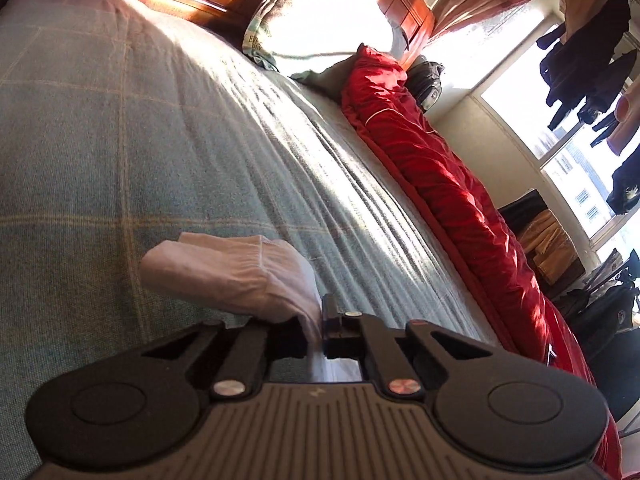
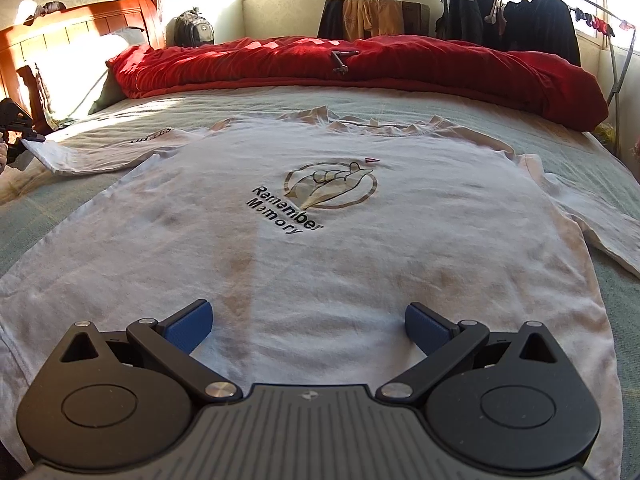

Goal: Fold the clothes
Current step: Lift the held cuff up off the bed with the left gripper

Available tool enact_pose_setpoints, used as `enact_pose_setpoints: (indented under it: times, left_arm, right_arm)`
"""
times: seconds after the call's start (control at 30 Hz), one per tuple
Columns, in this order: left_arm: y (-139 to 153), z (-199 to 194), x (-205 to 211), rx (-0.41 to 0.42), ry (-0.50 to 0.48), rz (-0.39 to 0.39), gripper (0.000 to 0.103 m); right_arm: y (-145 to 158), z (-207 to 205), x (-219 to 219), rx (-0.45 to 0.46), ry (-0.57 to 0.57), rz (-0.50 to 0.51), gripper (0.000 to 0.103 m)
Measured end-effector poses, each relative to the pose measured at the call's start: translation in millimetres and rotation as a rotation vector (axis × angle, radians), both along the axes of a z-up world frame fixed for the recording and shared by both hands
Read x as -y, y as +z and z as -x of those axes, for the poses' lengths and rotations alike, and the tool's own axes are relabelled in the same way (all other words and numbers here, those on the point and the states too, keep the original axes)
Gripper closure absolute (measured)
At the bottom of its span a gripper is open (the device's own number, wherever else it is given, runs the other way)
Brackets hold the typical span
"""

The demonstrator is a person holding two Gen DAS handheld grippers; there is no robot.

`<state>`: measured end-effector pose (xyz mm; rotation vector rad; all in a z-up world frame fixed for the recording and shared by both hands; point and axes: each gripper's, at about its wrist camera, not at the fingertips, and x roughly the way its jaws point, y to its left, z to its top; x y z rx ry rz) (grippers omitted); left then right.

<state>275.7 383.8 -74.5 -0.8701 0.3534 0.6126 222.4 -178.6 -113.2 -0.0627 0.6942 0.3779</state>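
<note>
Right wrist view: the right gripper [image 2: 308, 326] hangs with its jaws spread wide over the lower part of a white T-shirt [image 2: 320, 248], nothing between its blue pads [image 2: 188, 326]. The shirt lies flat, print up, on the pale green bedspread [image 2: 36, 216]. At the far left edge the left gripper [image 2: 18, 130] pinches the tip of the shirt's sleeve [image 2: 100, 148]. In the left wrist view, the left gripper [image 1: 320, 328] is clamped tight on that sleeve [image 1: 228, 276], which bunches up off the bed. Beyond the shirt a red quilt [image 2: 360, 66] runs along the far side, then a wooden headboard [image 2: 76, 36] and a clothes rack [image 2: 540, 20] by the window.
</note>
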Motion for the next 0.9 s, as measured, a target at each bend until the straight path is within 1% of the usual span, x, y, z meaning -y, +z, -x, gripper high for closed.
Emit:
enact_pose_setpoints:
  times: [0.3, 0.53, 0.67, 0.9]
  left_arm:
    - [57.0, -21.7, 53.3, 0.028, -0.139, -0.075, 0.1]
    - [95.1, -44.0, 103.4, 0.045, -0.241, -0.126, 0.1]
    - [109.7, -57.1, 132.9, 0.053, -0.291, -0.142, 0.1]
    - [132.4, -87.3, 182.7, 0.065, -0.382, -0.177, 0.1]
  right_arm:
    - [11.3, 2.4, 15.0, -0.037, -0.002, -0.131, 0.0]
    - [17.5, 5.7, 19.1, -0.033, 0.004, -0.155, 0.0]
    - [20.4, 7.5, 21.2, -0.035, 0.017, -0.172, 0.0]
    - [19.6, 7.8, 20.6, -0.053, 0.026, -0.171, 0.0]
